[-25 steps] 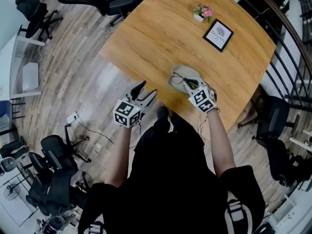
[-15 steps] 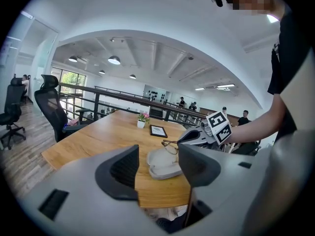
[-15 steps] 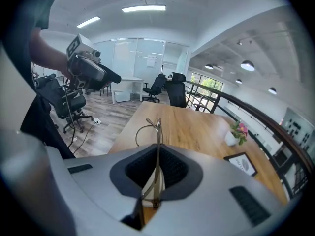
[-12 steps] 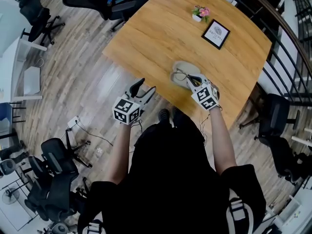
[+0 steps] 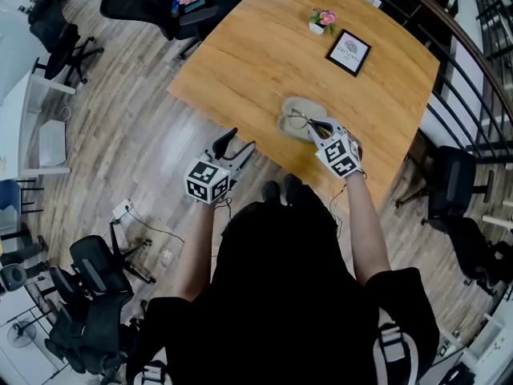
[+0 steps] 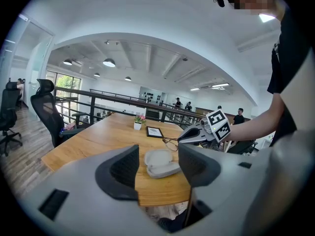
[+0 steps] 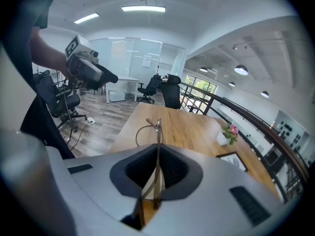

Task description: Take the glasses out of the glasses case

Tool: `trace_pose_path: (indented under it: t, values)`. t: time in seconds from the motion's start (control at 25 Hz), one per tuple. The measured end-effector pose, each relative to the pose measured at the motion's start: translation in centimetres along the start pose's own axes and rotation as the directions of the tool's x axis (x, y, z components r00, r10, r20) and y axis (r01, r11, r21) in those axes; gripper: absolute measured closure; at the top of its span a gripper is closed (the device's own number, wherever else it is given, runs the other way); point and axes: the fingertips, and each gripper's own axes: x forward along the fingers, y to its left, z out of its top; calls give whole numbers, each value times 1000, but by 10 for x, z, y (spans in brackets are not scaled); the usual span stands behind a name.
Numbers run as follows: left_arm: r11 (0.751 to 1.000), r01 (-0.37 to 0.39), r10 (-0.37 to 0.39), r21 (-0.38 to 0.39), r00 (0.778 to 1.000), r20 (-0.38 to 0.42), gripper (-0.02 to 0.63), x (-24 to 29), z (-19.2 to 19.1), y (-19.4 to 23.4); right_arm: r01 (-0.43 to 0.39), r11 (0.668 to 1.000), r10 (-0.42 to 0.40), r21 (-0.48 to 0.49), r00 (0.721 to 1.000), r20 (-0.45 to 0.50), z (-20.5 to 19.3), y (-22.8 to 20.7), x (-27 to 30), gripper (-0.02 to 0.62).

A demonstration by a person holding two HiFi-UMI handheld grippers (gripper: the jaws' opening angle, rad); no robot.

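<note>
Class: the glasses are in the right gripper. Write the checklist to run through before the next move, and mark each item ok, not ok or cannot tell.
1. Right gripper shut on the glasses: ok, the jaws pinch the thin frame.
2. Glasses clear of the glasses case: ok, the left gripper view shows them above it.
3. Case lying open on the table: ok.
4. Left gripper free to help: ok, jaws apart, nothing between them, held off the table's edge.
5. Bare table nearby for setting down: ok, the flower pot and picture frame stand farther off.
6. Grip firm enough: cannot tell.
</note>
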Motion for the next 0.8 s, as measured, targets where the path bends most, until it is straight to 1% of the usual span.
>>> trace_pose_path:
  t: [0.24, 0.48, 0.8]
  values:
    - [1000, 14, -14, 5, 1000, 8, 341, 1, 3, 1, 7, 1000, -7, 0, 1000, -8, -1, 1, -1, 571]
    - [1000, 26, -26, 2, 1000, -1, 341, 2, 0, 3, 16, 1000, -16, 7, 1000, -16, -1, 1, -3, 571]
    - [1000, 20, -20, -4, 1000, -4, 341, 4, -2, 5, 15, 1000, -14, 21, 1000, -26, -5, 0, 0, 571]
